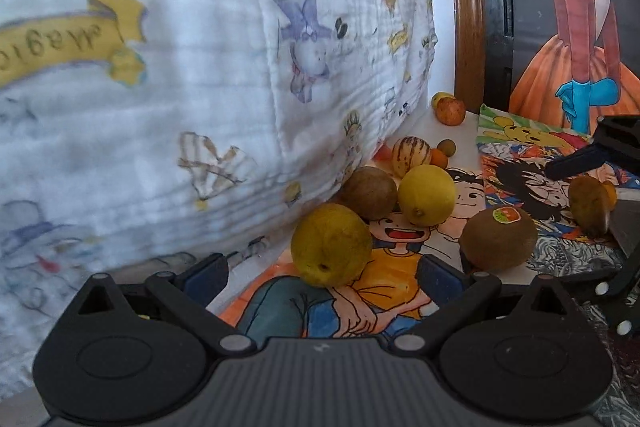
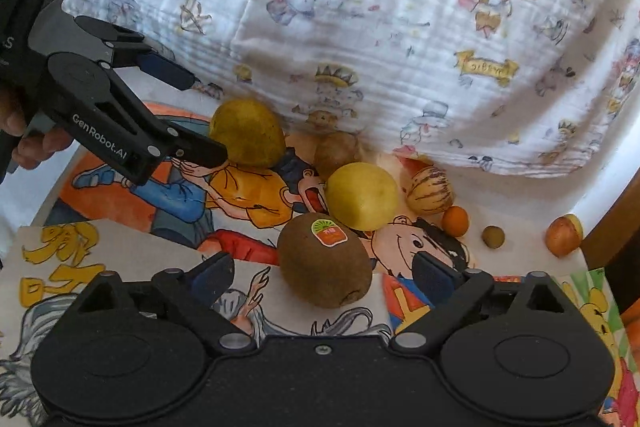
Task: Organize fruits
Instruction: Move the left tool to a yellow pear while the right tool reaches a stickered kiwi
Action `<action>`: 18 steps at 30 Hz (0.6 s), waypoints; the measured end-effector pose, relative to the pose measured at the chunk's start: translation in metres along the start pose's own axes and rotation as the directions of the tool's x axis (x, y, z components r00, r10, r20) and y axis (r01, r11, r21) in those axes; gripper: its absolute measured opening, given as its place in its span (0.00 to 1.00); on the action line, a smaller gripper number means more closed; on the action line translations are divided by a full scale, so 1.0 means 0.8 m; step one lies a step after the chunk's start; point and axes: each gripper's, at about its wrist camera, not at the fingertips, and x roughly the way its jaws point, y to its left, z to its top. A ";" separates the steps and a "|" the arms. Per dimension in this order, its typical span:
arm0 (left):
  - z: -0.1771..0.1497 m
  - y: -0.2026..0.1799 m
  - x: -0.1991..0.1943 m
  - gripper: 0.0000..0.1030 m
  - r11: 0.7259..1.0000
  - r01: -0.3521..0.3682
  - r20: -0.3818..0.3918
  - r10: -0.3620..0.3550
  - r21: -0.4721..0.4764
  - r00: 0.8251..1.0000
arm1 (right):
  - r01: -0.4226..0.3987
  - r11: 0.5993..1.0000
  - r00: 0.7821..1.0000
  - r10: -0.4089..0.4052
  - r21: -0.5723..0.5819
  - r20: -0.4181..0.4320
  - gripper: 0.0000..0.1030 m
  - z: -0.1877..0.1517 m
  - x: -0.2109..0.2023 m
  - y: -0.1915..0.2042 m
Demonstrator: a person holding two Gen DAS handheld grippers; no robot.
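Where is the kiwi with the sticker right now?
The kiwi lies on the cartoon poster, centred between the open right gripper's fingers in its view, just in front of a yellow lemon.

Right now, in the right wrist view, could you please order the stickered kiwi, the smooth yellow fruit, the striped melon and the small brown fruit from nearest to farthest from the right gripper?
1. Stickered kiwi, between the open right gripper's fingers.
2. Smooth yellow fruit, just behind it.
3. Striped melon, farther back right.
4. Small brown fruit, far right; too close to the melon to call.
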 end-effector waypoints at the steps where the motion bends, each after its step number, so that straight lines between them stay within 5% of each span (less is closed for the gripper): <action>1: 0.000 0.001 0.002 1.00 1.000 0.005 0.000 -0.005 -0.007 1.000 | -0.006 1.000 1.000 0.006 0.007 -0.001 0.89 0.000 0.004 -0.001; 8: 0.008 -0.005 0.023 0.99 1.000 0.003 -0.007 -0.003 -0.021 1.000 | -0.042 0.999 0.999 0.042 0.024 0.000 0.83 0.001 0.027 -0.003; 18: 0.011 -0.009 0.046 0.82 1.000 0.022 -0.057 -0.023 -0.019 0.998 | -0.055 0.995 0.998 0.056 0.078 -0.011 0.66 -0.005 0.040 -0.014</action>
